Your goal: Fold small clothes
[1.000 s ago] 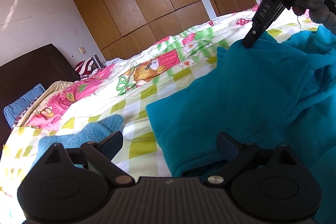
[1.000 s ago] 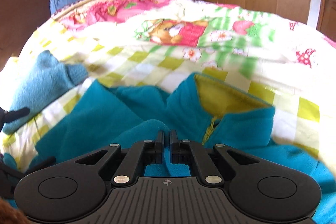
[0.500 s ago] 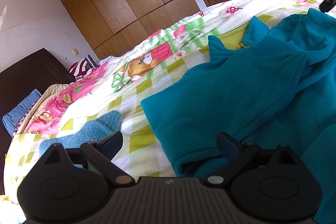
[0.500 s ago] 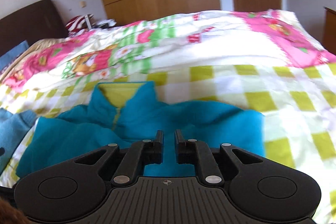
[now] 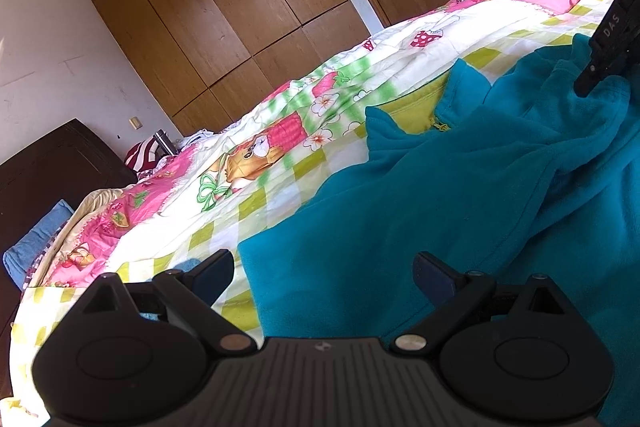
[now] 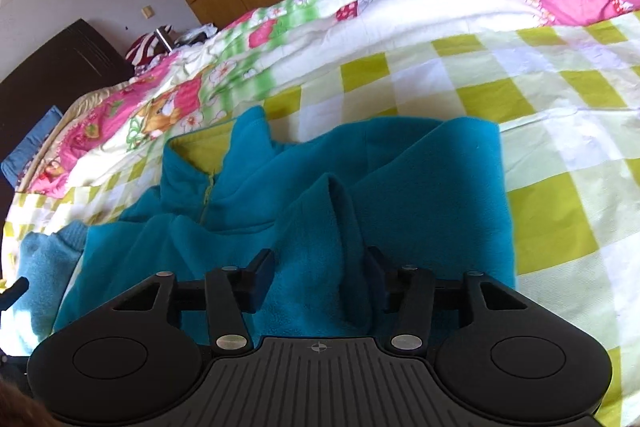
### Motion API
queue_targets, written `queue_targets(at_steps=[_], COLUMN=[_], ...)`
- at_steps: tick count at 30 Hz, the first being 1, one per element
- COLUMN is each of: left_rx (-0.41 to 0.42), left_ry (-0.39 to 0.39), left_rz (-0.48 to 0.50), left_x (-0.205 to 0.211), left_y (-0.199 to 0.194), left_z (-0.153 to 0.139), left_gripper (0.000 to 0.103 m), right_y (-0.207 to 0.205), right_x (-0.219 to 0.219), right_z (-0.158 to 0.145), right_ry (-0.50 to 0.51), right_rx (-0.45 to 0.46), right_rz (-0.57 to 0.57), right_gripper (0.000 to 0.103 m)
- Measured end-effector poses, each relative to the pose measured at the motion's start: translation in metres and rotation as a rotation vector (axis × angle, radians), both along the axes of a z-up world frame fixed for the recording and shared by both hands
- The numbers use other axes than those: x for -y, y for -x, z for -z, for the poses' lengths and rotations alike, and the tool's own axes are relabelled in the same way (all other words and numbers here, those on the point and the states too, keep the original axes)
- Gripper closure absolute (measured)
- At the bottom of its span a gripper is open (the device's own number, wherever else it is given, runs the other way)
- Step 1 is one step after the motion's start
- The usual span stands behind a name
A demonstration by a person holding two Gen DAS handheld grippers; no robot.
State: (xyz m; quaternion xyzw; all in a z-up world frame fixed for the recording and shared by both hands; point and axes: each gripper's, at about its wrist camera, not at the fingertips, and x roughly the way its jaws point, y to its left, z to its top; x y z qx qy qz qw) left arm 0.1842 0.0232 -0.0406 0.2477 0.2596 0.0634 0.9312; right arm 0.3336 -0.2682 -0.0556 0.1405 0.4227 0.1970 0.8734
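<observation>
Swinging rightward, my right hand-held gripper (image 6: 318, 277), tilted downward, has just opened over a raised fold of the teal fleece jacket (image 6: 400, 179) on the bed (image 6: 560, 99); my left hand-held gripper (image 5: 324, 273) gapes wide, empty.

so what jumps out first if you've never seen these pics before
The teal fleece jacket lies rumpled on the bed, its yellow-lined collar toward the headboard, and it fills the near half of both views. Under it spreads a loud quilt of green checks and pink cartoon patches. The right tool has just been opening, with a raised fold of fleece between its fingers.
</observation>
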Motion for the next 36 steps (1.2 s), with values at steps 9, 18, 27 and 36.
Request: queue_targets(at_steps=[9,18,27,36], left_rx=[0.049,-0.048,-0.059,-0.015], left_ry=[0.006,-0.046,-0.023,-0.008], left_rz=[0.02,0.013,-0.023,-0.042], left_x=[0.01,0.005,-0.003,-0.011], left_y=[-0.021,-0.023,-0.012,0.003], left_z=[0.0,0.026,0.024,0.015], left_gripper=[0.0,0.0,0.0,0.0], right_y=[0.019,0.018,0.042,0.034], right_x=[0.024,0.03,0.011,0.02], right_z=[-0.032,-0.004,0.002,-0.016], right_ry=[-0.079,0.035,0.286,0.16], right_rx=[0.179,0.073,0.112,0.147], right_rz=[0.151,0.185,0.137,0.165], right_gripper=[0.093,0.083,0.082,0.058])
